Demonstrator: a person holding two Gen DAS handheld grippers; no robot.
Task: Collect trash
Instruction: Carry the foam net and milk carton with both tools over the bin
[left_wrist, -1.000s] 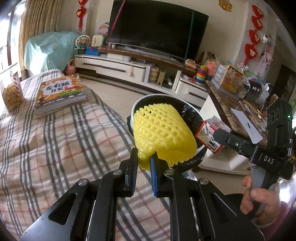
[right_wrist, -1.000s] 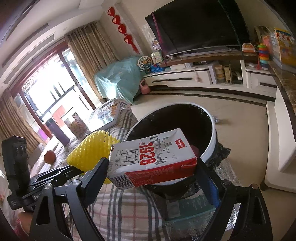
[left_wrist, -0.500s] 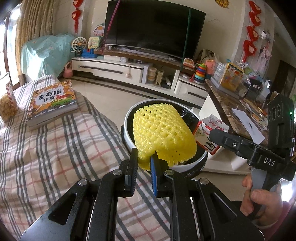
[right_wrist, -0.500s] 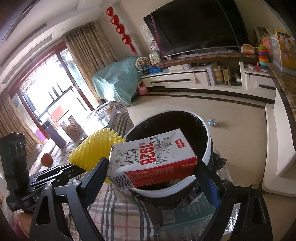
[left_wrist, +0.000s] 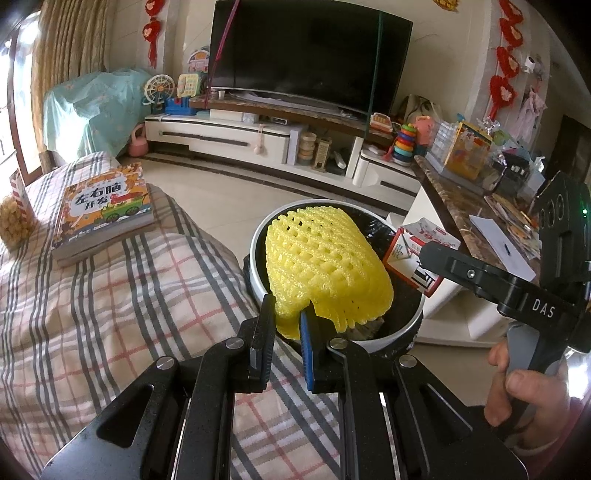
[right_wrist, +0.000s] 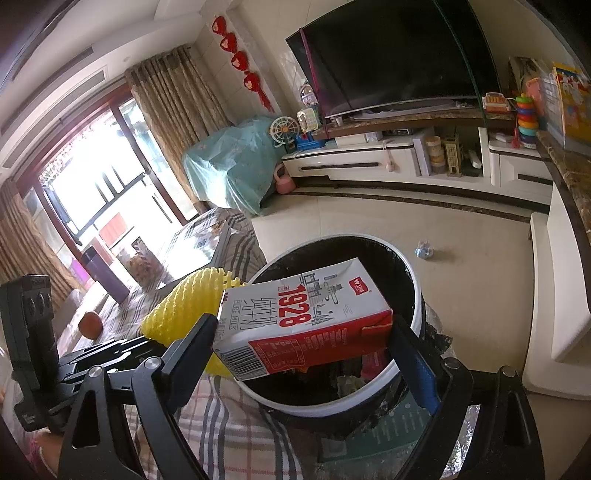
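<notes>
My left gripper (left_wrist: 288, 325) is shut on a yellow foam fruit net (left_wrist: 325, 273) and holds it over the round white-rimmed trash bin (left_wrist: 258, 240) with a black liner. The net also shows in the right wrist view (right_wrist: 184, 310). My right gripper (right_wrist: 303, 339) is shut on a white and red milk carton (right_wrist: 306, 317) and holds it above the bin (right_wrist: 417, 291). In the left wrist view the carton (left_wrist: 413, 251) hangs over the bin's right rim, held by the right gripper (left_wrist: 428, 258). Some rubbish lies at the bin's bottom.
A plaid-covered table (left_wrist: 92, 302) lies left of the bin, with a children's book (left_wrist: 103, 210) and a snack bag (left_wrist: 14, 218) on it. A TV stand (left_wrist: 258, 144) stands behind across the floor. A cluttered counter (left_wrist: 498, 206) is at right. An orange (right_wrist: 90, 325) lies on the table.
Both grippers rose and moved further over the bin, which now looks lower and farther. Both holds are unchanged.
</notes>
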